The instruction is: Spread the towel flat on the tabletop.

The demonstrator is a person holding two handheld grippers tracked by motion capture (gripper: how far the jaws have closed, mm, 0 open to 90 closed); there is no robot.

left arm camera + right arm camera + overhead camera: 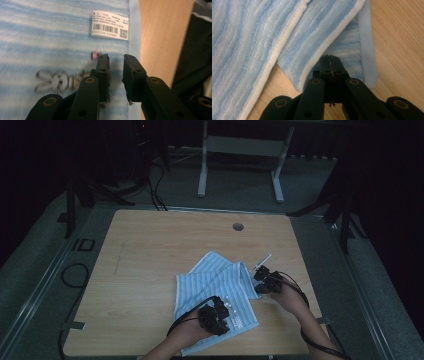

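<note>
L gripper (220, 312) sat over towel (220, 285) near its front edge, jaws apart, nothing between, by white label (110, 25) + rabbit print (56, 80) | R gripper (262, 281) jaws clenched at towel's right folded edge | towel lay part-folded on table (150, 260), front-centre

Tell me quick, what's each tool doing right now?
Left tool: open, jaws apart over the striped towel, holding nothing.
Right tool: closed at the towel's folded edge; grip on it unclear.
</note>
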